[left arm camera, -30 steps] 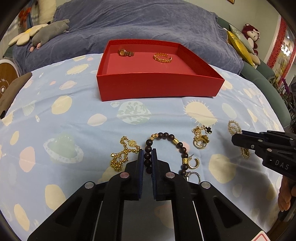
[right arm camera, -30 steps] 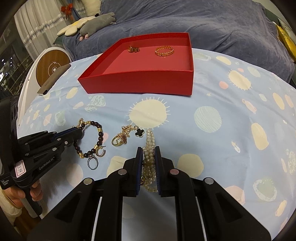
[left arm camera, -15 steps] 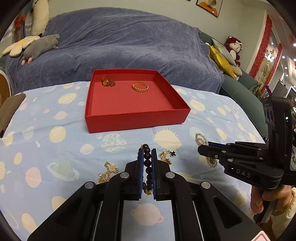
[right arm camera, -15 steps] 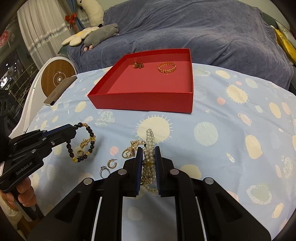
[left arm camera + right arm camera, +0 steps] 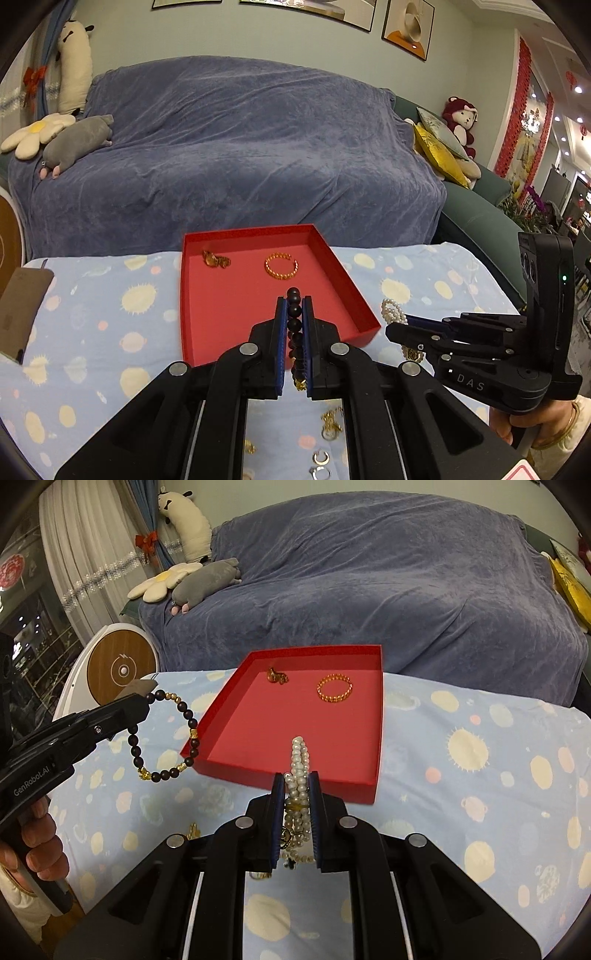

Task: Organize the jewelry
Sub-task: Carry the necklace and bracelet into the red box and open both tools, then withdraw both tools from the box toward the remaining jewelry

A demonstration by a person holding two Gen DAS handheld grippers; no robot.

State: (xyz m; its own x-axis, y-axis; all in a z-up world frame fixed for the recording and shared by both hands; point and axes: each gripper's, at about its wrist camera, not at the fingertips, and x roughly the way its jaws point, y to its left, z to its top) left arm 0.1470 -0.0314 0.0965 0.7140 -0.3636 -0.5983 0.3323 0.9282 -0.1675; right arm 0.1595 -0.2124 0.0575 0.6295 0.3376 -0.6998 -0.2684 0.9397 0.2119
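- At the far left of the right wrist view, the left gripper (image 5: 142, 705) has its jaws pinching the dark bead bracelet (image 5: 166, 734) at one spot only, so the loop hangs free in the air beside the red box (image 5: 378, 738). A quick swing could probably roll the round beads out of the pads and drop the bracelet onto the surface short of the box.
- Just right of that loop, the near corner of the box stands close; the dangling beads could snag on the wall as they cross it.
- Inside the box, a small gold piece (image 5: 277, 675) and a gold ring bracelet (image 5: 334, 688) lie near the back; a careless drop could land on them and tangle.
- Further right, the right gripper (image 5: 297, 775) has its jaws pressed on the pearl bracelet (image 5: 300, 755), whose strands and a charm hang below. Loose strands may catch other jewelry left on the surface or slip unevenly.
- With both tools heading for one box, they could bump each other.
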